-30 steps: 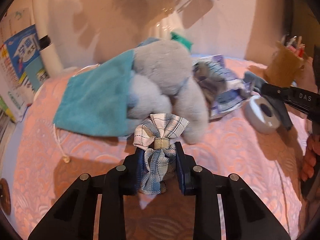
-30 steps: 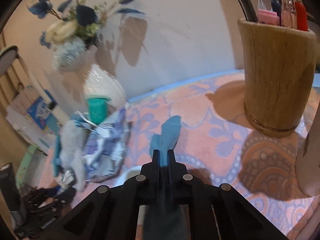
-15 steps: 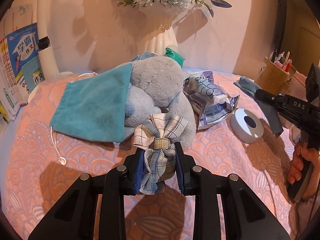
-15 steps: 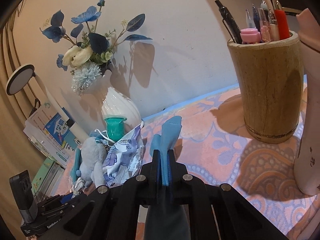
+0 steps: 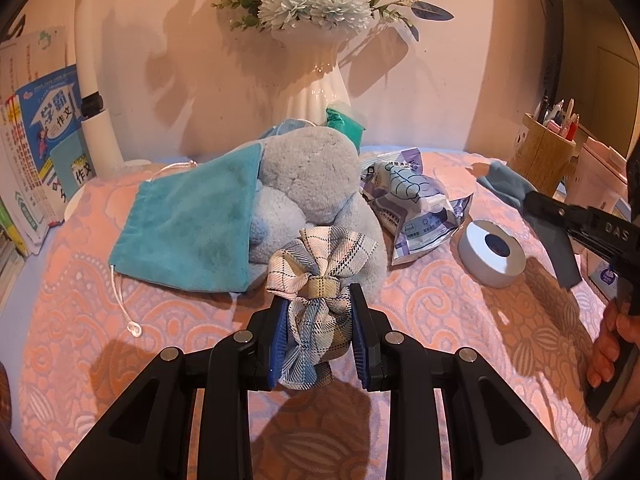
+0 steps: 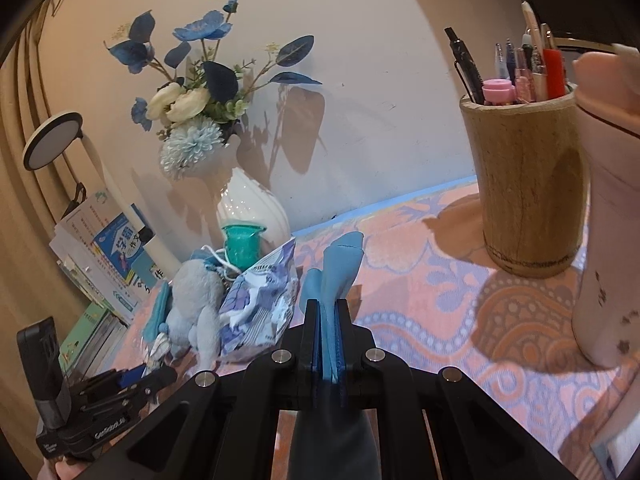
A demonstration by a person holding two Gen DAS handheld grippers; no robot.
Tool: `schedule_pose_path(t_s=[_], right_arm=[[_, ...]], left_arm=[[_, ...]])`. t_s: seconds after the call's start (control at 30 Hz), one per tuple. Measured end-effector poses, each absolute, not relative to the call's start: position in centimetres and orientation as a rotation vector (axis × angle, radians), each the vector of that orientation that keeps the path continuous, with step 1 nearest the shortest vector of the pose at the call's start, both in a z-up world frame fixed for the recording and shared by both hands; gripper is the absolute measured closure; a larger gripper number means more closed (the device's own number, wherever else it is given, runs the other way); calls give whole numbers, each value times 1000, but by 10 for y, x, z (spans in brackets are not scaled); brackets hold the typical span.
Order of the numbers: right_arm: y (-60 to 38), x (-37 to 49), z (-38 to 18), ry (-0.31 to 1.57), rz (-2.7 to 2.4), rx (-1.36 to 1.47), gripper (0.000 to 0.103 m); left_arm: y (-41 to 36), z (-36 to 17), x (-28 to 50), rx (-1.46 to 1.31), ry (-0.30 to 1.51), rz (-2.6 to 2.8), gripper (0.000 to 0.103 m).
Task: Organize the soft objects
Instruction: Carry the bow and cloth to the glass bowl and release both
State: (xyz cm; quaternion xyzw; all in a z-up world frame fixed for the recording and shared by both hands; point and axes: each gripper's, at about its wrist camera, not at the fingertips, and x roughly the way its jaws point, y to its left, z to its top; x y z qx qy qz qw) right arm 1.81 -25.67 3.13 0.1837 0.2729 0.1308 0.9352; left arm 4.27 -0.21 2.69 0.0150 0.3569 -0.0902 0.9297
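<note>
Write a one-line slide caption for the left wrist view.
Left gripper clamps a plaid fabric bow above the patterned tablecloth, in front of a grey plush toy tucked in a teal drawstring pouch.

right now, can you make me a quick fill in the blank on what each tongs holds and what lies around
1. The left tongs are shut on a plaid ____.
2. The right tongs pinch a blue ____.
3. The grey plush toy lies partly inside a teal drawstring ____.
4. The pens stand in a wooden ____.

Missing words: bow; cloth; pouch; holder
</note>
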Motion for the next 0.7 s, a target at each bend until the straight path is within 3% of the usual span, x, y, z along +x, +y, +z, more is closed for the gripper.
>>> schedule_pose_path(t_s=[0.7], right_arm=[[-287,-99,26,466,280,594,97]], left_arm=[[-27,33,-1,5,712,-248,78]])
